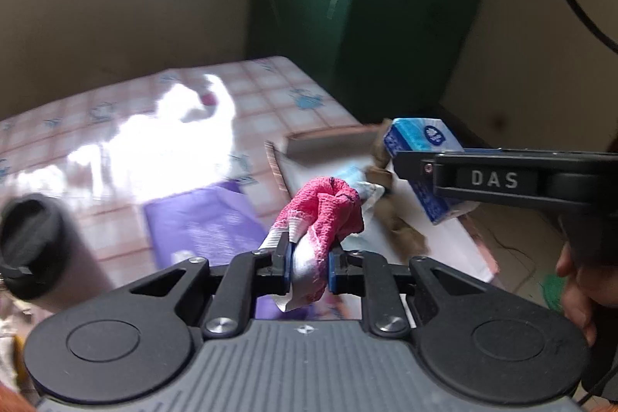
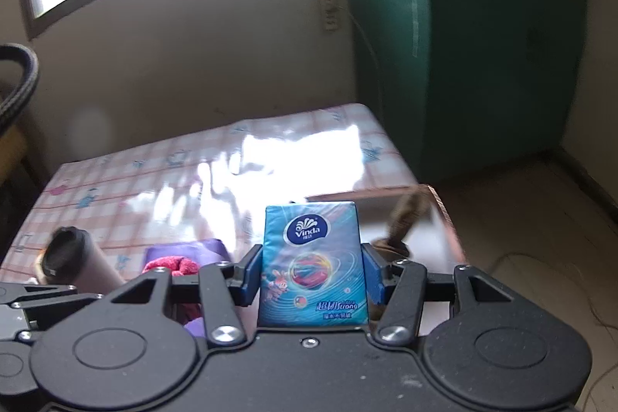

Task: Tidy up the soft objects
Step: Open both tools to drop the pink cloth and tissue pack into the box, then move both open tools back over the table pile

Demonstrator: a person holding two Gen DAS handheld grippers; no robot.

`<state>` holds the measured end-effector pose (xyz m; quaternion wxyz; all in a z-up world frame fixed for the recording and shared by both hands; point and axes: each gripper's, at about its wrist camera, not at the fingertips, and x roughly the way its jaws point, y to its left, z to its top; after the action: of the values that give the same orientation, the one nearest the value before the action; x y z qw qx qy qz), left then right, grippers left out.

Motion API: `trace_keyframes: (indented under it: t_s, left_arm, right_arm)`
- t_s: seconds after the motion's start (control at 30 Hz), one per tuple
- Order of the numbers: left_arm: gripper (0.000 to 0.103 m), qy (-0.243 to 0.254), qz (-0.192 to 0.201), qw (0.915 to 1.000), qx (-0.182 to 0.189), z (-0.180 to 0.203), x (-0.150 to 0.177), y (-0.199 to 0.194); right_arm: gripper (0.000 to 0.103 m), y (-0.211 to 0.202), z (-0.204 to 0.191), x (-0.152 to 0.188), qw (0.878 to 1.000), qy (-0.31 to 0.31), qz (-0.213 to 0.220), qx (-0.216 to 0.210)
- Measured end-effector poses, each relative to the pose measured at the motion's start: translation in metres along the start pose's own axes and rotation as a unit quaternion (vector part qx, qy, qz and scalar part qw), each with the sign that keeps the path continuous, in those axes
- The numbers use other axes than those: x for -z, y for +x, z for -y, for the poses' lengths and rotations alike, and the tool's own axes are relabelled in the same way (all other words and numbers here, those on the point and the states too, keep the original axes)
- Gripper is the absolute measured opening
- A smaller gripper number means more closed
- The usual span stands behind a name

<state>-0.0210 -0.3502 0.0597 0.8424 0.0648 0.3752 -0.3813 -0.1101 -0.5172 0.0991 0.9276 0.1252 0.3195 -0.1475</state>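
Note:
My left gripper (image 1: 309,263) is shut on a pink and white cloth (image 1: 328,207), which bunches up above the pads and hangs a little below them. My right gripper (image 2: 313,271) is shut on an upright blue Vinda tissue pack (image 2: 313,261), pressed from both sides by the blue pads. In the left wrist view the same tissue pack (image 1: 423,149) shows at the right, held over an open cardboard box (image 1: 386,203) with brown crumpled stuff (image 1: 401,230) inside. The pink cloth (image 2: 170,265) peeks out at the lower left of the right wrist view.
The table (image 1: 116,126) wears a pink checked plastic cover with strong glare. A purple flat pack (image 1: 204,222) lies on it, and a black-capped tube (image 1: 33,242) stands at the left. A green cabinet (image 1: 367,6) stands behind. A person's hand (image 1: 579,280) grips the right tool.

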Motion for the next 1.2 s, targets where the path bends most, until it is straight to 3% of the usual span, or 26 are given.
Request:
trace_keyframes:
  t_s: [0.3,0.37,0.43,0.53,0.63,0.8,0.97,1.2]
  left_arm:
    - [0.024,0.017,-0.022,0.9971,0.070,0.035,0.004,0.029]
    - [0.044,0.018,-0.026,0.9956,0.088,0.038,0.008,0.033]
    - [0.056,0.026,-0.024,0.9956,0.086,0.042,0.010,0.037]
    - [0.057,0.032,-0.024,0.9968,0.068,0.041,0.012,0.037]
    - [0.066,0.024,-0.018,0.9983,0.050,0.032,0.008,0.031]
    - [0.074,0.026,0.003,0.9996,-0.012,0.023,-0.001,0.007]
    - [0.082,0.000,0.006,0.9956,-0.093,0.002,-0.008,-0.014]
    - [0.092,-0.032,0.018,0.9903,-0.134,-0.026,-0.008,-0.036]
  right_arm:
    - [0.064,0.002,0.048,0.016,0.999,0.028,-0.015,0.038]
    - [0.065,0.004,0.053,0.020,0.998,0.033,-0.020,0.050]
    - [0.071,0.003,0.055,0.024,0.998,0.032,-0.021,0.059]
    - [0.076,0.001,0.057,0.028,0.997,0.031,-0.021,0.065]
    - [0.076,-0.003,0.054,0.028,0.998,0.036,-0.018,0.058]
    - [0.077,-0.008,0.033,0.023,0.999,0.022,-0.010,0.046]
    - [0.078,-0.012,0.007,0.017,0.999,0.005,-0.004,0.037]
    - [0.078,-0.011,-0.029,0.013,1.000,-0.015,-0.006,0.014]
